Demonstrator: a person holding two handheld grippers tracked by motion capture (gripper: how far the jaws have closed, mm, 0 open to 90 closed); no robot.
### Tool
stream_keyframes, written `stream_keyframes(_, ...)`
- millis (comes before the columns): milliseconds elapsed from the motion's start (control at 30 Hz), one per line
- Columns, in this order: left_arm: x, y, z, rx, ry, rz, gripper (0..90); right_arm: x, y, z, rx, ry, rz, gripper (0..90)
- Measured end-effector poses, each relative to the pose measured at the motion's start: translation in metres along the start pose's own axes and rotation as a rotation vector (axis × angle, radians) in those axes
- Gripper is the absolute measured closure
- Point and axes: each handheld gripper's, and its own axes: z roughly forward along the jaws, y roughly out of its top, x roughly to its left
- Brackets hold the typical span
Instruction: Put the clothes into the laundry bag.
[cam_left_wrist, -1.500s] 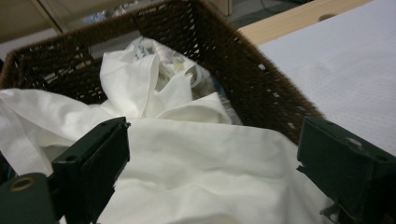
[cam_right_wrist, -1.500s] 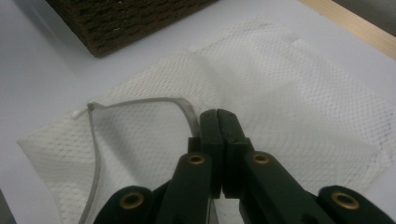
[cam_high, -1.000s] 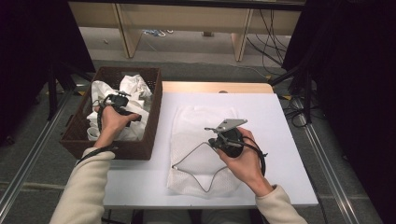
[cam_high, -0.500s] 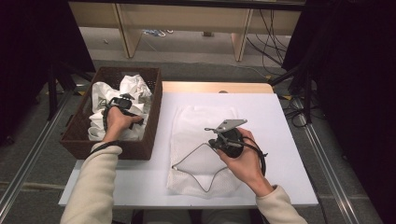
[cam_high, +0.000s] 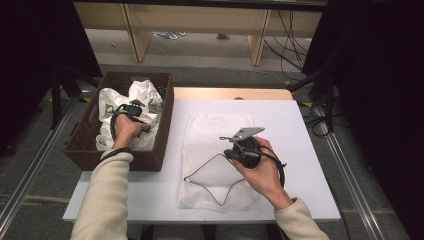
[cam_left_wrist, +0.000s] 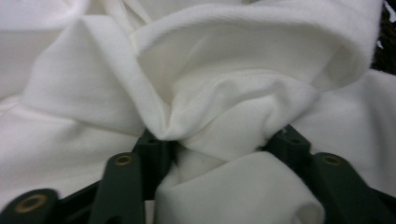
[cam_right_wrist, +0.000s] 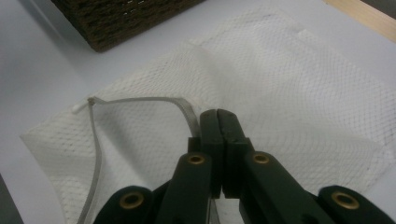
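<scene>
A pile of white cloth (cam_high: 142, 92) fills the brown wicker basket (cam_high: 166, 125) at the table's left. My left gripper (cam_high: 134, 112) is pushed down into it. In the left gripper view its jaws have just been closing, and my left gripper (cam_left_wrist: 217, 142) now pinches a bunched fold of the cloth (cam_left_wrist: 224, 107). A white mesh bag (cam_high: 215, 130) lies flat on the table. My right gripper (cam_high: 228, 151) is shut on the bag's grey opening band (cam_right_wrist: 140, 100) and holds that edge lifted. The right gripper (cam_right_wrist: 219, 116) has its jaws pressed together over the mesh (cam_right_wrist: 303, 84).
The white table (cam_high: 300, 150) has bare surface to the right of the bag and along the front. The basket's corner (cam_right_wrist: 121, 23) stands close beyond the bag. Wooden shelving legs and cables are on the floor behind the table.
The left forearm has shifted a little and its gripper has sunk slightly into the cloth pile. The right hand and the bag's lifted edge have stayed where they were.
</scene>
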Motion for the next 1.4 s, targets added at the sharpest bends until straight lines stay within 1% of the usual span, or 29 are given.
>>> stream_keyframes(33,-0.001,0.0,0.0,-0.006,0.002,-0.004,56.7,0.0,0.0,0.0,0.0,0.0,0.001,90.0)
stream_keyframes(133,-0.003,0.002,-0.001,0.008,0.006,0.012,64.0,0.0,0.0,0.0,0.002,0.002,0.005,90.0)
stream_keyframes(200,-0.003,0.003,-0.003,0.018,0.009,0.025,67.6,0.0,0.0,0.001,-0.014,-0.006,0.006,90.0)
stream_keyframes(233,-0.002,0.003,-0.004,0.001,0.006,0.03,68.4,0.0,0.0,0.001,-0.013,-0.004,0.006,90.0)
stream_keyframes(300,0.0,0.002,-0.007,-0.015,-0.006,0.013,70.2,0.0,-0.001,0.001,-0.011,-0.002,0.01,90.0)
stream_keyframes(333,0.004,0.003,-0.011,-0.043,-0.013,0.03,70.6,0.0,-0.001,0.001,-0.01,-0.001,0.01,90.0)
stream_keyframes(367,0.007,0.004,-0.017,-0.04,-0.026,0.027,71.1,0.0,-0.001,0.001,-0.013,-0.005,0.019,90.0)
stream_keyframes(400,0.01,0.004,-0.021,-0.077,-0.042,0.01,71.4,-0.001,0.0,-0.001,0.004,0.0,0.018,90.0)
stream_keyframes(467,0.014,0.004,-0.032,-0.159,-0.066,-0.009,71.6,0.0,0.0,-0.001,0.002,0.0,0.025,90.0)
stream_keyframes(500,0.015,0.004,-0.038,-0.191,-0.064,0.0,71.7,0.0,0.0,0.0,-0.014,-0.005,0.021,90.0)
stream_keyframes(533,0.016,0.004,-0.043,-0.227,-0.076,0.001,71.7,0.001,0.0,-0.003,0.004,-0.005,0.043,90.0)
stream_keyframes(567,0.017,0.003,-0.048,-0.251,-0.087,-0.007,71.7,0.001,0.0,-0.003,0.004,-0.005,0.043,90.0)
stream_keyframes(633,0.02,0.002,-0.059,-0.312,-0.092,0.015,71.8,-0.001,0.0,-0.002,-0.014,0.004,0.008,90.0)
stream_keyframes(667,0.021,0.001,-0.064,-0.352,-0.095,0.008,71.7,-0.002,0.001,-0.001,-0.032,0.003,-0.011,90.0)
stream_keyframes(700,0.022,0.0,-0.07,-0.412,-0.1,-0.009,71.8,-0.002,0.0,-0.001,-0.034,0.0,-0.004,90.0)
stream_keyframes(733,0.02,-0.001,-0.074,-0.472,-0.105,-0.042,71.8,-0.001,0.0,-0.002,-0.034,-0.007,0.006,90.0)
stream_keyframes(767,0.022,-0.002,-0.078,-0.511,-0.108,-0.047,71.8,-0.003,0.001,-0.003,-0.02,0.01,-0.002,90.0)
stream_keyframes(800,0.023,-0.002,-0.082,-0.539,-0.11,-0.045,71.7,0.0,0.0,-0.005,-0.009,0.0,0.037,90.0)
stream_keyframes(833,0.024,-0.003,-0.087,-0.577,-0.114,-0.054,71.7,0.0,0.0,-0.005,-0.009,0.0,0.037,90.0)
stream_keyframes(867,0.025,-0.004,-0.091,-0.613,-0.116,-0.065,71.7,-0.003,0.001,-0.002,-0.027,0.009,0.002,90.0)
stream_keyframes(900,0.026,-0.005,-0.095,-0.64,-0.116,-0.075,71.7,-0.003,0.001,-0.002,-0.027,0.009,0.002,90.0)
stream_keyframes(933,0.028,-0.005,-0.1,-0.675,-0.121,-0.079,71.7,-0.002,0.0,-0.003,-0.018,0.006,0.034,90.0)
stream_keyframes(1033,0.029,-0.006,-0.114,-0.738,-0.132,-0.089,71.7,-0.003,0.0,-0.003,-0.023,0.003,0.017,90.0)
stream_keyframes(1067,0.028,-0.006,-0.12,-0.759,-0.13,-0.085,71.7,-0.002,0.0,-0.003,-0.03,-0.01,0.04,90.0)
stream_keyframes(1133,0.028,-0.006,-0.133,-0.812,-0.12,-0.072,71.7,-0.001,0.0,-0.004,-0.023,-0.015,0.045,90.0)
stream_keyframes(1167,0.027,-0.005,-0.14,-0.831,-0.113,-0.061,71.8,-0.003,0.0,-0.003,-0.03,-0.014,0.024,90.0)
stream_keyframes(1233,0.025,-0.005,-0.152,-0.863,-0.091,-0.032,71.8,-0.002,0.0,-0.004,-0.03,-0.014,0.026,90.0)
stream_keyframes(1267,0.023,-0.006,-0.158,-0.872,-0.087,-0.037,71.8,-0.005,0.001,-0.004,-0.028,0.005,-0.009,90.0)
stream_keyframes(1400,0.018,-0.007,-0.178,-0.931,-0.1,-0.03,71.8,-0.006,0.001,-0.004,-0.034,0.003,-0.03,90.0)
